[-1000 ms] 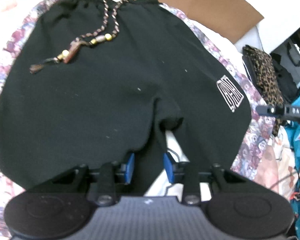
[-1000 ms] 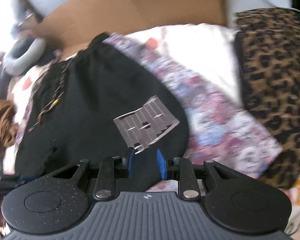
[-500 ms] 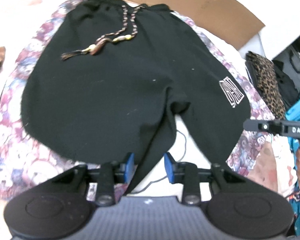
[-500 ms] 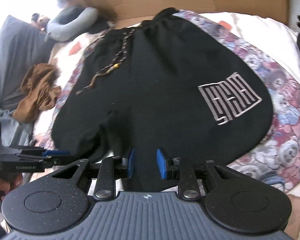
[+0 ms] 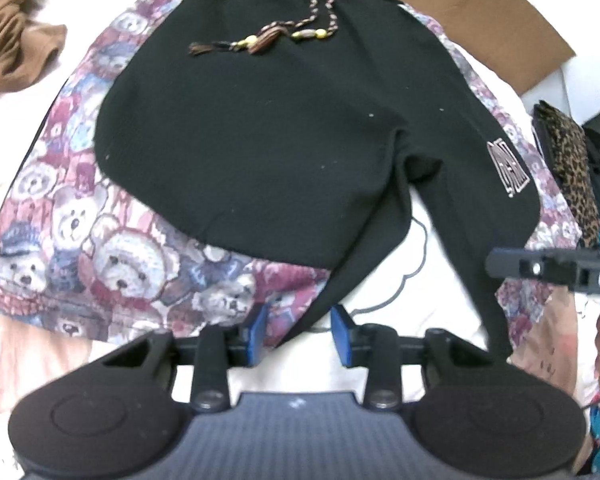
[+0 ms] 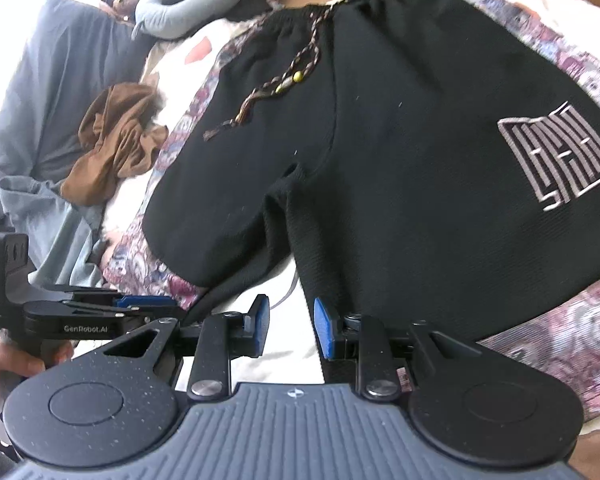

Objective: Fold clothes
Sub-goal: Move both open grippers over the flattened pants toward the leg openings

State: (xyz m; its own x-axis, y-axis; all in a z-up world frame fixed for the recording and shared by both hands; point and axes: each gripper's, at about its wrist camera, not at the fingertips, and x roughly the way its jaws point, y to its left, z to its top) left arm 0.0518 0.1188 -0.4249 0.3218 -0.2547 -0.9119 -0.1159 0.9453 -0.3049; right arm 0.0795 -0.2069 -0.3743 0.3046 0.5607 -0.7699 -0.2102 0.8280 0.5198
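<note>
Black shorts (image 5: 268,132) lie flat on teddy-bear blanket (image 5: 80,232); left gripper (image 5: 298,330) jaws opening, a leg hem loose between them; right gripper (image 6: 288,328) narrowly parted, hem beside one pad, grip unclear.

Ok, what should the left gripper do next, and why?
Probably back off the black shorts. The left gripper has its jaws opening around the inner hem corner of one leg, and the shorts lie spread flat on the teddy-bear blanket, so the straightening pull looks finished.
</note>
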